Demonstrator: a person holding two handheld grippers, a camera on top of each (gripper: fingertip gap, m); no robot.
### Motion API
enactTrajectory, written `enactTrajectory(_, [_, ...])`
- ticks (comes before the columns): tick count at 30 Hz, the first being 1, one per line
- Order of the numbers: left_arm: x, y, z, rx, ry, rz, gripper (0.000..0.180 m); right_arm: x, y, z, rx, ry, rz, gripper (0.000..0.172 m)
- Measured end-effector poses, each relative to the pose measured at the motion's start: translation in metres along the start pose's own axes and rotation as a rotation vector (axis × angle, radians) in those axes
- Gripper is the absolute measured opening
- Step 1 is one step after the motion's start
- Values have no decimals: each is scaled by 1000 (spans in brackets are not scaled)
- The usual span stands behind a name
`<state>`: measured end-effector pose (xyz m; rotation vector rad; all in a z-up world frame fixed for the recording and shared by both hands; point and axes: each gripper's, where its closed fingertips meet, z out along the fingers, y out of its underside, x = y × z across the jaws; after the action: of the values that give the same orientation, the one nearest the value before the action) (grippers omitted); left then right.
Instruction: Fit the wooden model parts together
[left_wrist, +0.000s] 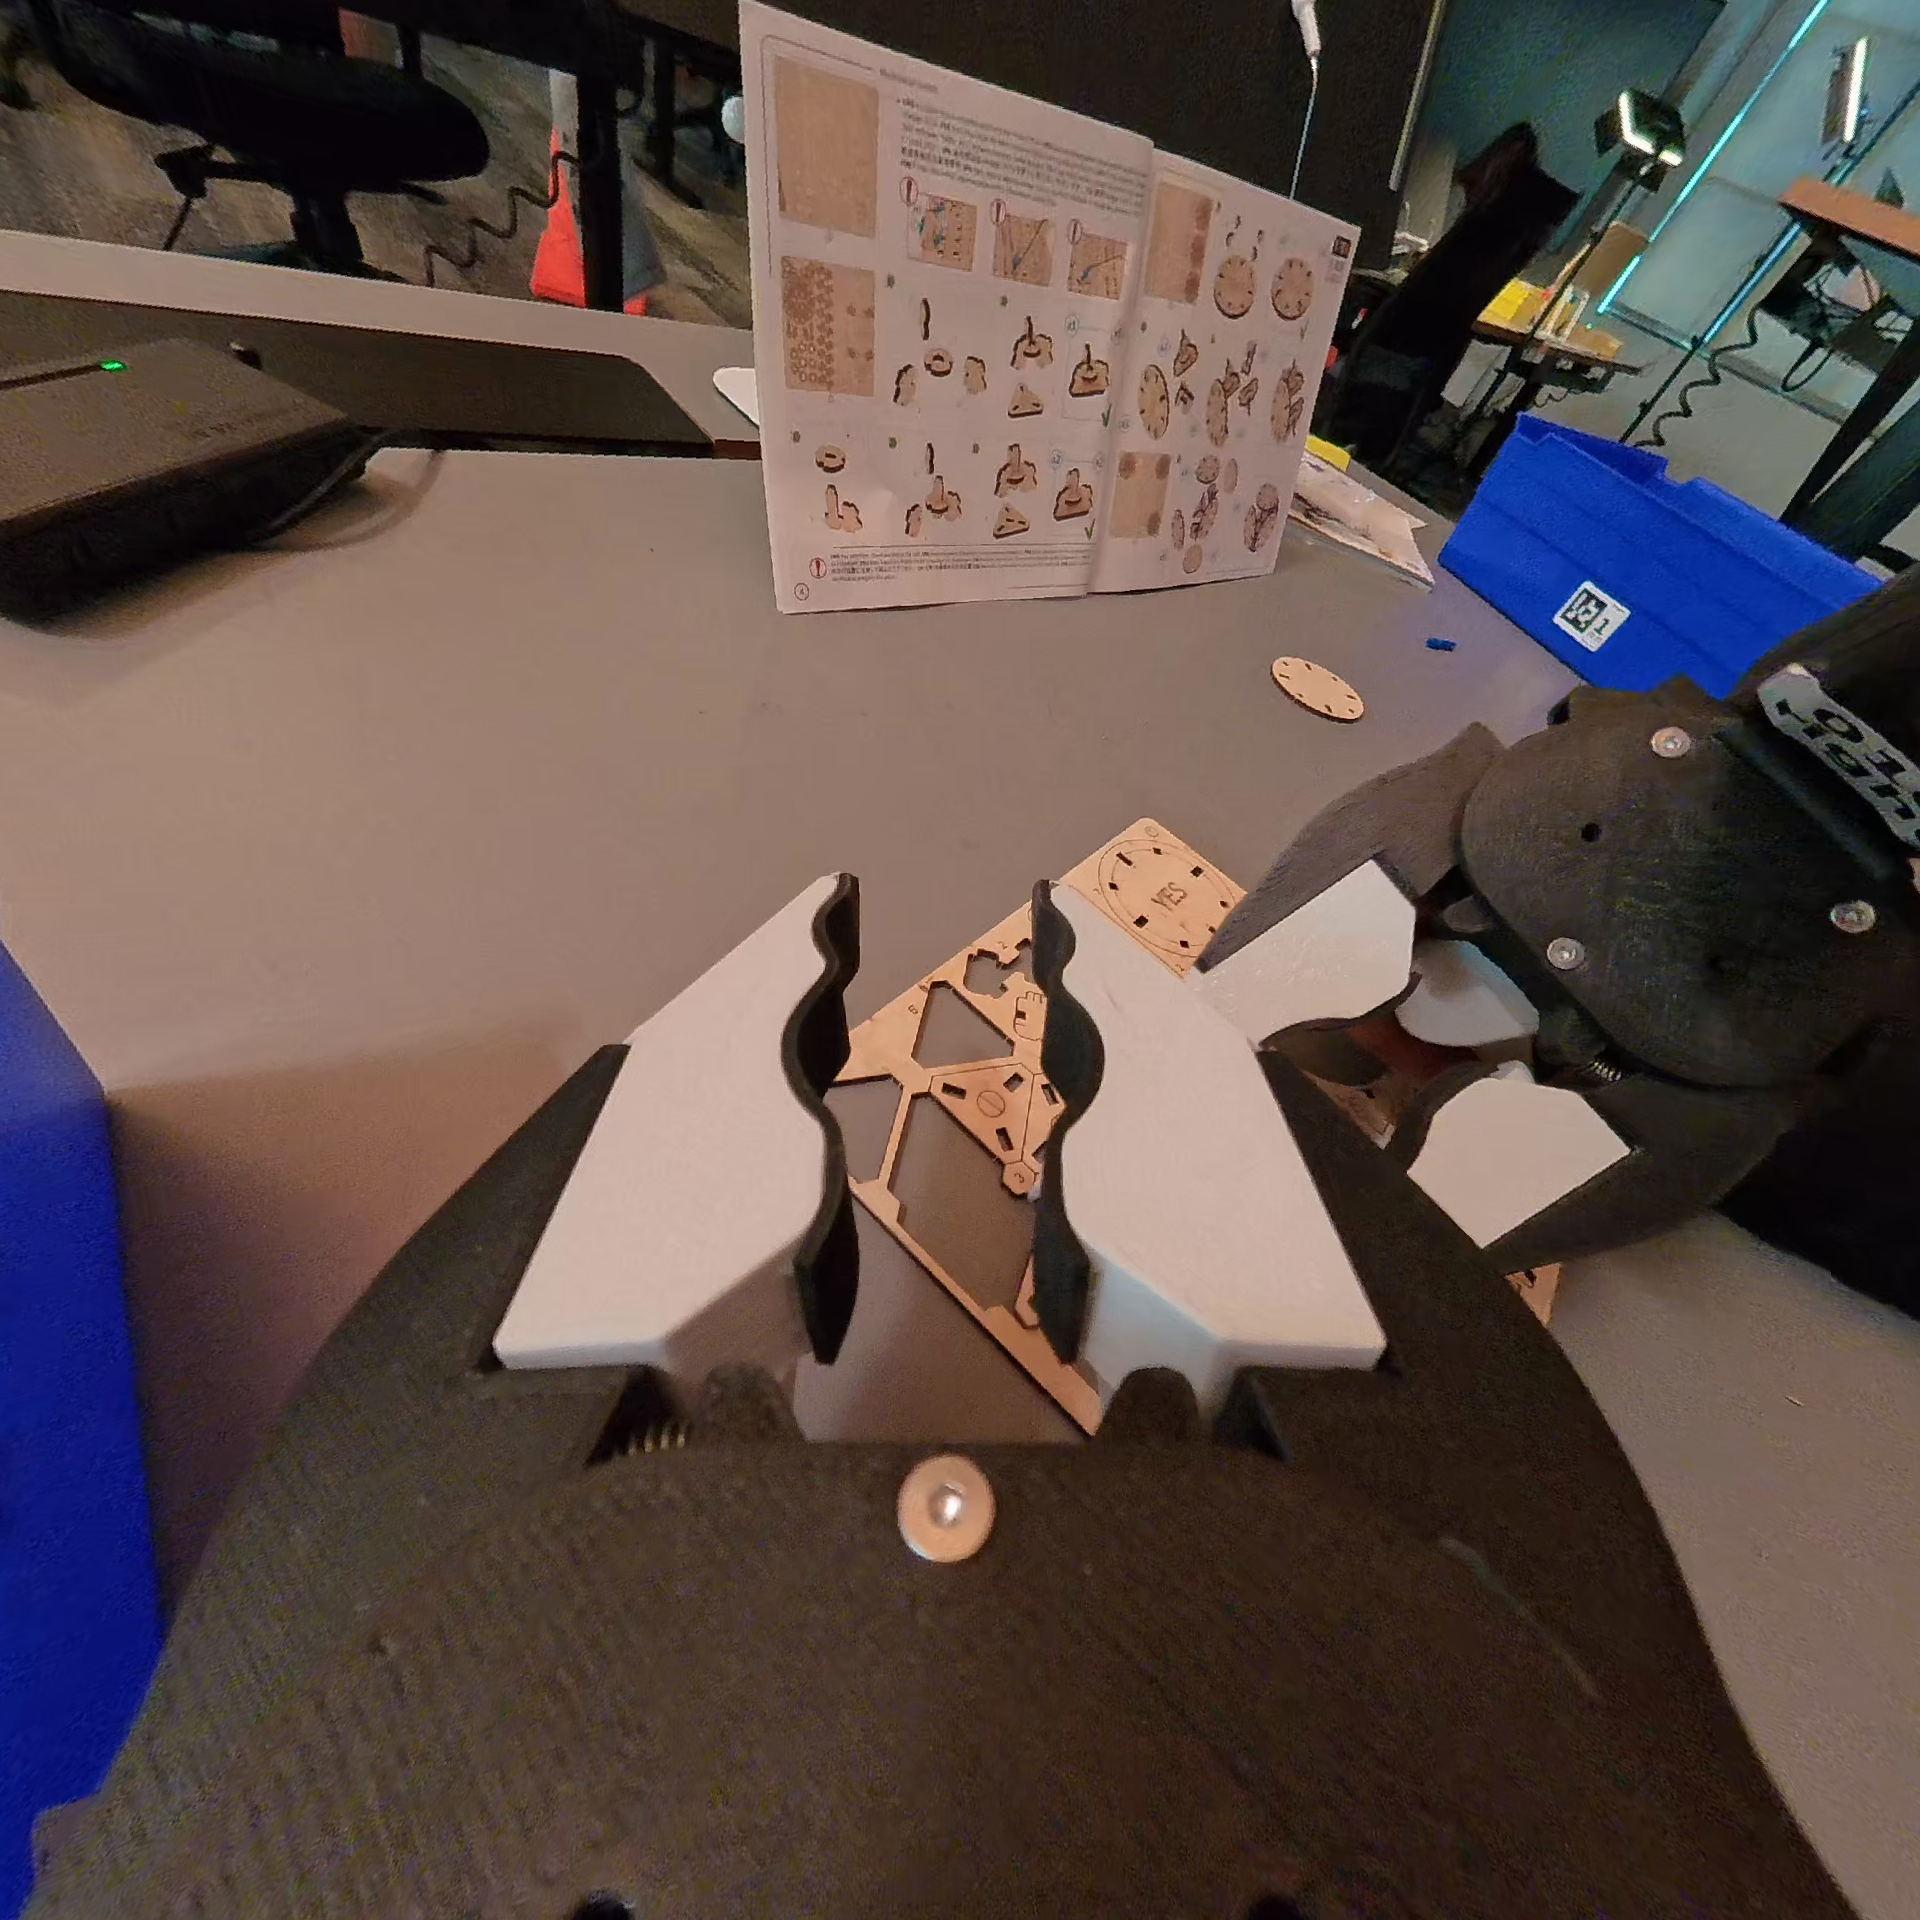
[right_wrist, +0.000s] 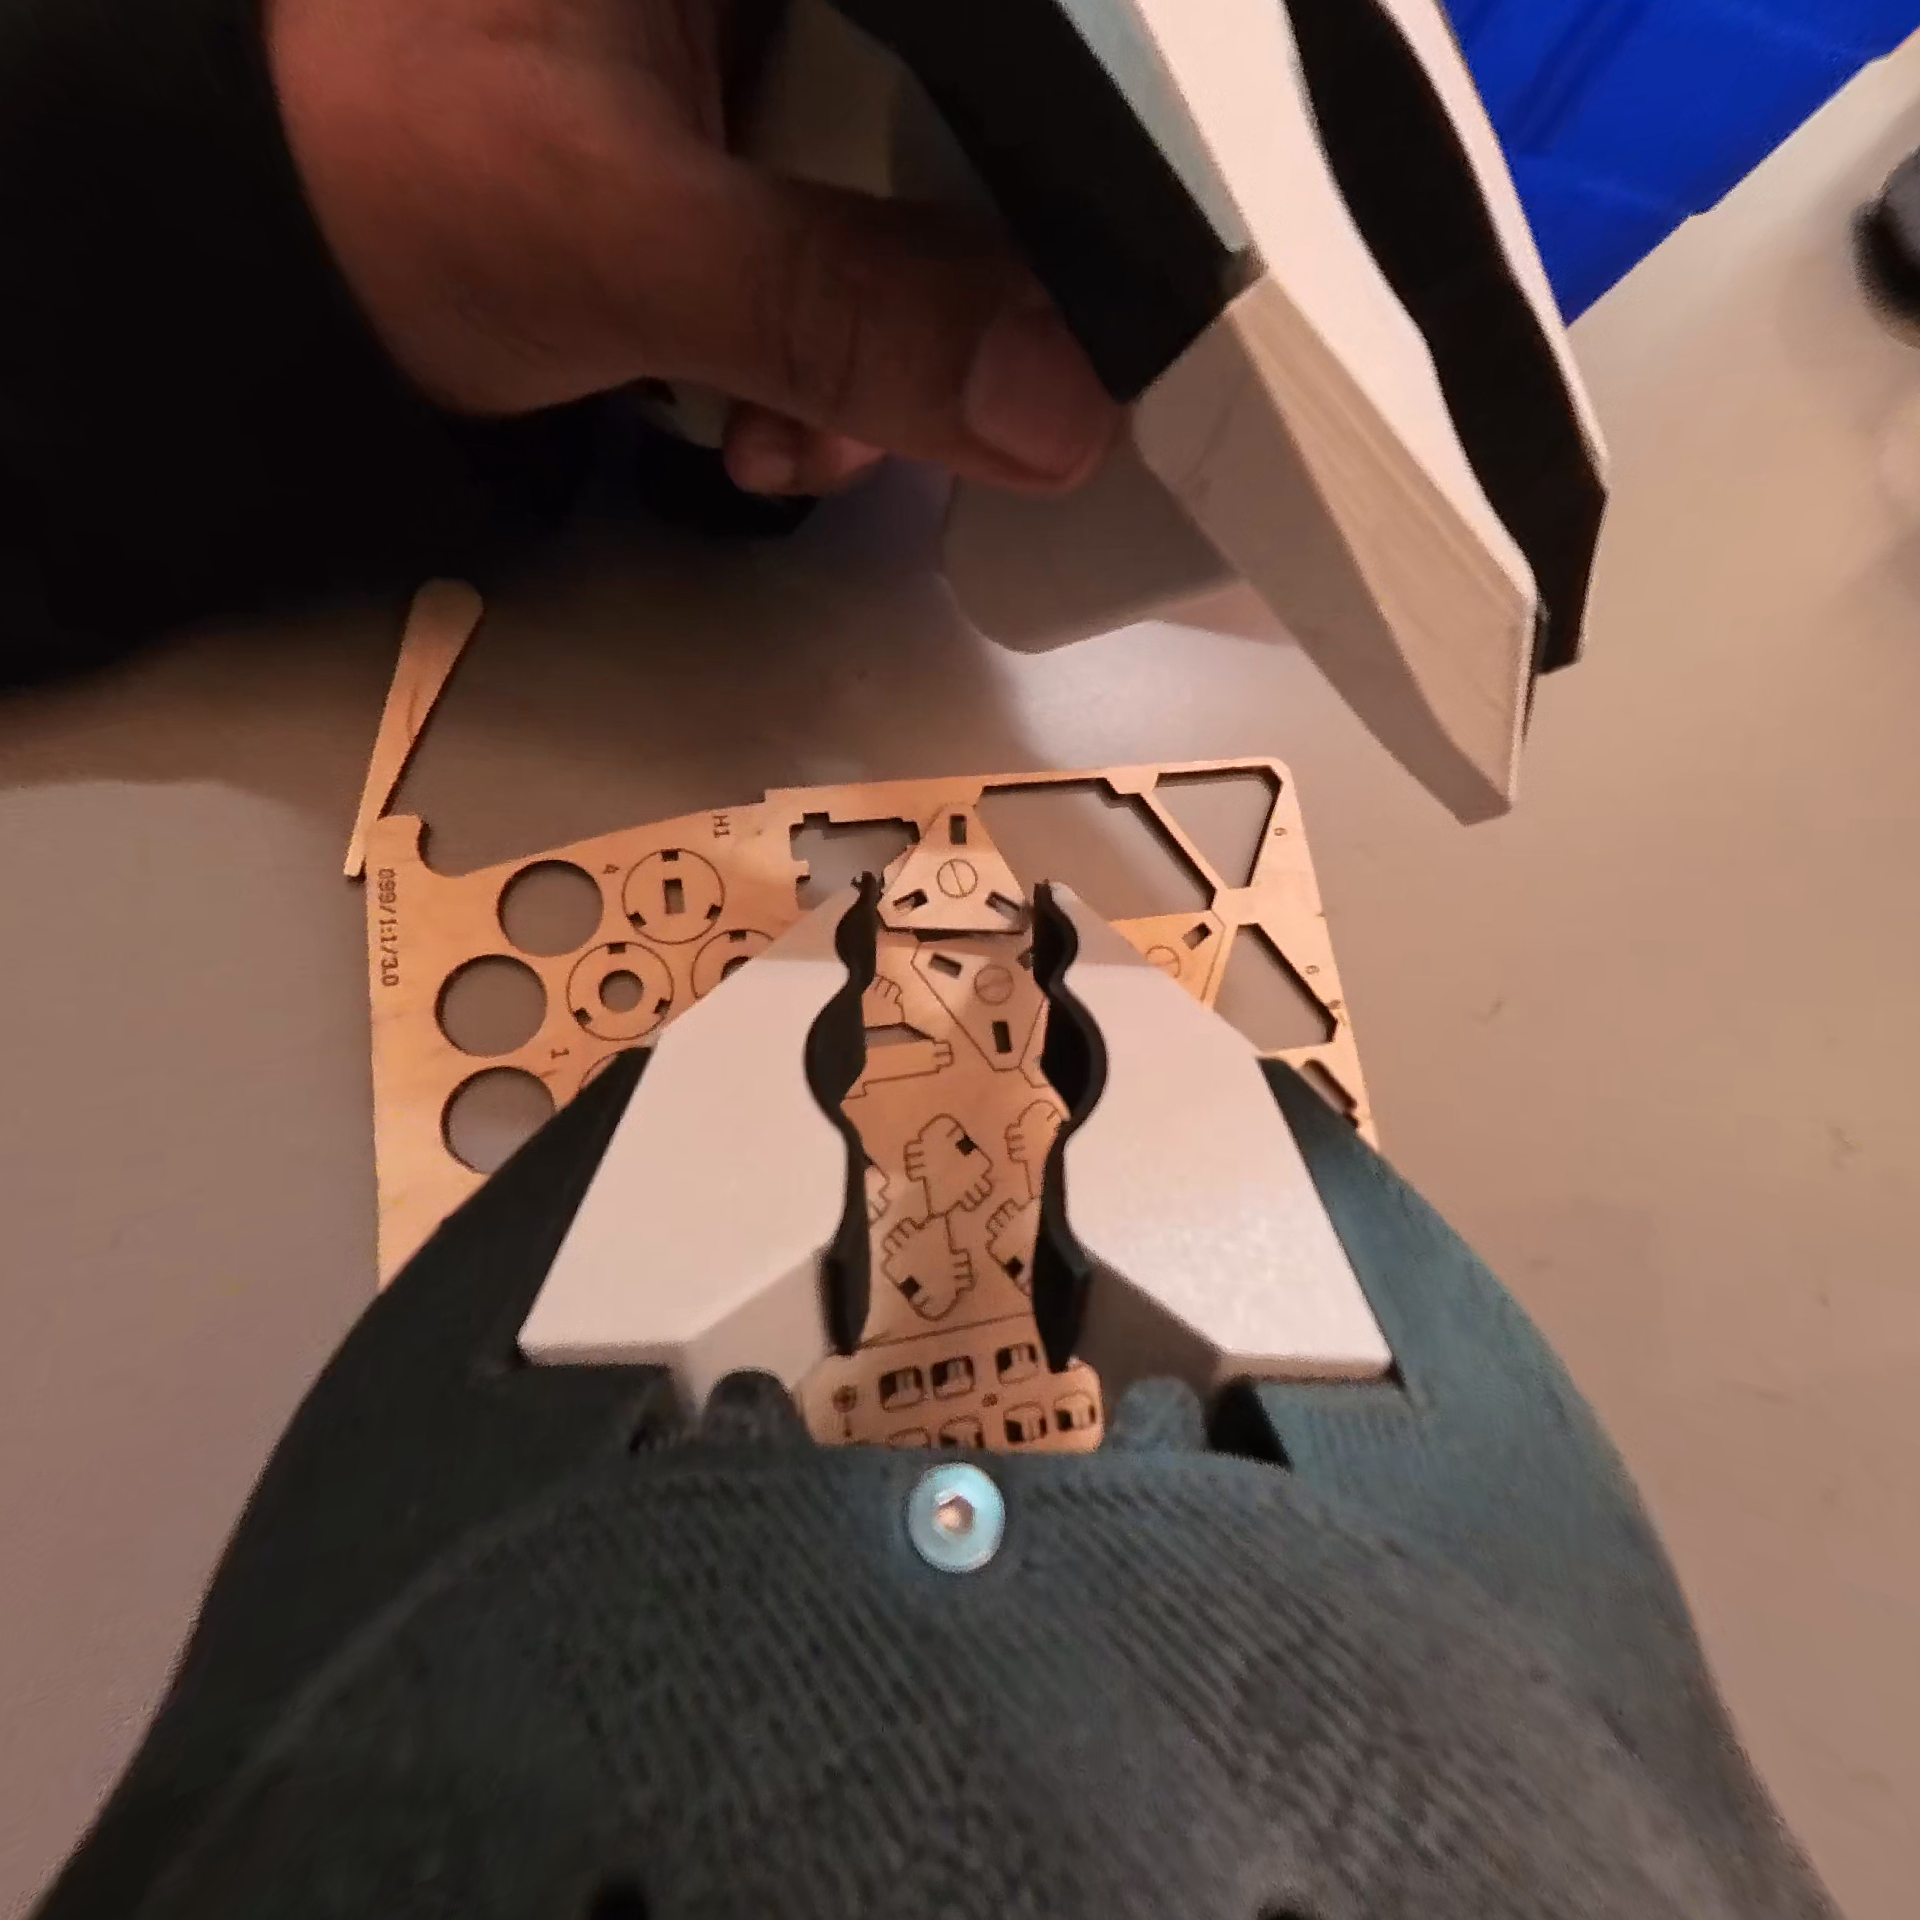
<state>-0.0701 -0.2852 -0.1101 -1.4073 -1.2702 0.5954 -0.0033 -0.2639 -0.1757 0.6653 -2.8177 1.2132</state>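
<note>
A laser-cut wooden sheet (left_wrist: 1143, 883) lies flat on the grey table (left_wrist: 520, 779), with several parts punched out. My left gripper (left_wrist: 945, 904) is open and empty, and hovers over the sheet's near corner. My right gripper (left_wrist: 1340, 1091) reaches over the sheet from the right. In the right wrist view my right gripper (right_wrist: 951, 896) is shut on a small triangular wooden piece (right_wrist: 948, 878), which sits tilted above the sheet (right_wrist: 623, 935) between the two fingertips. The left gripper's white finger (right_wrist: 1351, 468) hangs above the sheet's far edge, held by a hand (right_wrist: 675, 260).
An open instruction booklet (left_wrist: 1039, 364) stands at the back. A loose wooden disc (left_wrist: 1316, 687) lies beyond the sheet. A blue bin (left_wrist: 1642, 540) is at the back right, a blue box (left_wrist: 52, 1351) at the left edge, and a black device (left_wrist: 156, 457) at the far left. Tip to tip, the grippers are about 9 cm apart.
</note>
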Motion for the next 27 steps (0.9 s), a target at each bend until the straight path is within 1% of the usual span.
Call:
enactTrajectory(8, [0,0,0,0,0,0,31,7,-1,1,-43,-30,-68,28])
enactTrajectory(17, [0,0,0,0,1,-1,31,14,-1,-5,-29,-16,-39,28])
enactTrajectory(27, [0,1,0,-3,0,-1,31,12,0,-2,-39,-22,-39,28])
